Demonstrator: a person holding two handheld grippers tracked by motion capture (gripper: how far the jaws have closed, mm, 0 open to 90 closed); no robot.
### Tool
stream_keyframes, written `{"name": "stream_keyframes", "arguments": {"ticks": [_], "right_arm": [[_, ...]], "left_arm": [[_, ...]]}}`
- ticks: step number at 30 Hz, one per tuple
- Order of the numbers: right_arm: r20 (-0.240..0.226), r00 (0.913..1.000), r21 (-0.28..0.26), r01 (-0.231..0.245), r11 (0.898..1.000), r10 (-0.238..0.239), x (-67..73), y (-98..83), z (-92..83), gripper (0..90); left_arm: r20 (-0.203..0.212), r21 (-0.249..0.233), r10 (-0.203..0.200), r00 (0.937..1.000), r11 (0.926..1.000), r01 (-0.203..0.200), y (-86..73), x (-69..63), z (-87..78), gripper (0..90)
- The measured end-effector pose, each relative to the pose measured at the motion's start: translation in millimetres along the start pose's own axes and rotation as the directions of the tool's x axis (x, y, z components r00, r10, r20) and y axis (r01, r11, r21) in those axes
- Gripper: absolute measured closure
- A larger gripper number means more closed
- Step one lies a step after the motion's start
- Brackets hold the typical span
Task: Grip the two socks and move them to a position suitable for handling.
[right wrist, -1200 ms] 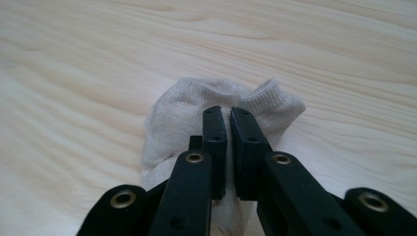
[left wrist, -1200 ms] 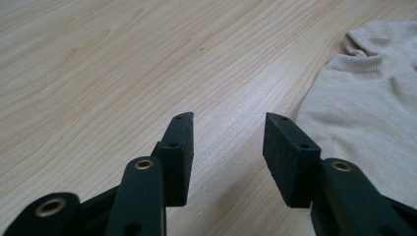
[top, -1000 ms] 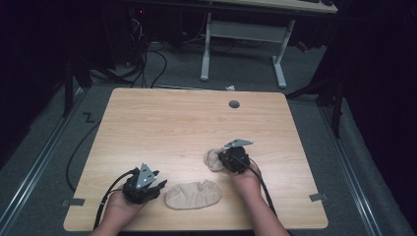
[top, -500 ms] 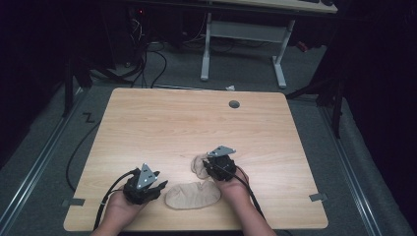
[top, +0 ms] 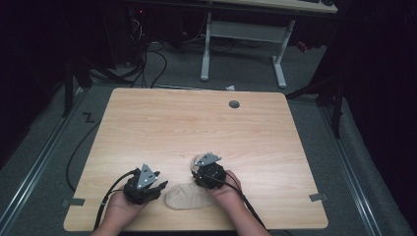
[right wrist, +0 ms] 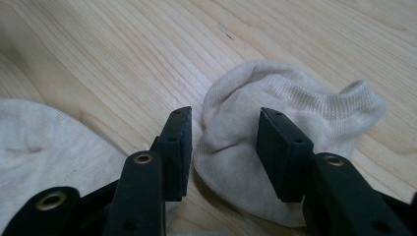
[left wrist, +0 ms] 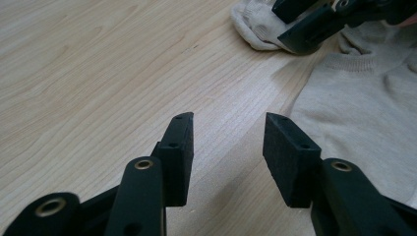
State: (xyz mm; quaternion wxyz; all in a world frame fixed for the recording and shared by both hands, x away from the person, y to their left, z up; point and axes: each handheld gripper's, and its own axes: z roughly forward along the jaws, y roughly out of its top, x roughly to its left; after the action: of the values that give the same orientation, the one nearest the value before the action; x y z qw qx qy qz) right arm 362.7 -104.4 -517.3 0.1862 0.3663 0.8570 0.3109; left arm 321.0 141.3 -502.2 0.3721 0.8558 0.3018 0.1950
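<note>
A flat beige sock (top: 187, 197) lies near the table's front edge between my two hands. A smaller crumpled beige sock (right wrist: 295, 108) lies just beyond it, partly under my right gripper (top: 199, 169). That gripper's jaws have just been opening. In the right gripper view my right gripper (right wrist: 223, 128) stands open, with the crumpled sock's rounded end between the jaws and neither pad pressing on it. My left gripper (top: 161, 186) is open over bare wood at the flat sock's (left wrist: 359, 108) left end, with nothing between its fingers (left wrist: 179, 142).
The wooden table (top: 196, 123) has a round cable hole (top: 234, 104) at its far side. Behind it on the dark floor stand a white desk frame (top: 246, 34) and loose cables (top: 147, 59).
My right gripper has moved left and a little nearer, bringing the crumpled sock up to the flat one. Its jaws have gone from shut to open. The left gripper has kept still.
</note>
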Motion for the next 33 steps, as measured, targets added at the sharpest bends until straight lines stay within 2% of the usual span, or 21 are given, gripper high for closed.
{"name": "stream_keyframes", "arguments": {"ticks": [3, 7, 13, 18, 23, 25, 29, 33], "right_arm": [[0.025, 0.9993, 0.013, 0.029, 0.999, -0.029, 0.8, -1.3, 2.4, 58.2], [0.031, 0.9994, 0.012, 0.015, 1.000, -0.015, 0.4, -2.2, 1.7, 65.4], [0.012, 0.9999, -0.001, 0.004, 1.000, -0.004, -3.5, -3.3, -1.3, 74.3], [0.014, 0.9999, -0.015, 0.004, 1.000, -0.004, -5.2, -2.7, -6.1, 81.8], [0.008, 0.9999, -0.060, -0.012, 0.998, 0.013, -7.7, -2.1, -16.5, 82.1], [0.001, 0.9994, -0.081, -0.034, 0.996, 0.034, -10.7, -2.7, -21.3, 82.1], [-0.012, 0.9972, -0.126, -0.075, 0.989, 0.074, -16.8, -4.8, -31.2, 82.1], [-0.005, 0.9957, -0.165, -0.092, 0.982, 0.092, -22.1, -6.8, -40.7, 82.0]], "left_arm": [[0.004, 0.003, 0.001, 1.0000, 1.0000, -0.001, -0.1, -0.1, 0.4, 54.9], [0.004, 0.000, 0.003, 1.0000, 1.0000, -0.003, -0.2, -0.6, 0.4, 54.8], [0.006, 0.003, 0.002, 1.0000, 1.0000, -0.002, -0.2, -0.5, 0.8, 54.3], [0.007, 0.002, 0.002, 1.0000, 1.0000, -0.002, -0.1, -0.5, 0.8, 54.2], [0.005, 0.003, 0.001, 1.0000, 1.0000, -0.001, -0.2, -0.2, 0.8, 54.1], [0.005, 0.001, 0.000, 1.0000, 1.0000, 0.000, -0.3, -0.2, 0.9, 54.0], [0.006, 0.002, 0.001, 1.0000, 1.0000, -0.001, -0.1, -0.3, 0.7, 53.9], [0.007, 0.001, 0.002, 1.0000, 1.0000, -0.002, -0.1, -0.8, 1.1, 53.8]]}}
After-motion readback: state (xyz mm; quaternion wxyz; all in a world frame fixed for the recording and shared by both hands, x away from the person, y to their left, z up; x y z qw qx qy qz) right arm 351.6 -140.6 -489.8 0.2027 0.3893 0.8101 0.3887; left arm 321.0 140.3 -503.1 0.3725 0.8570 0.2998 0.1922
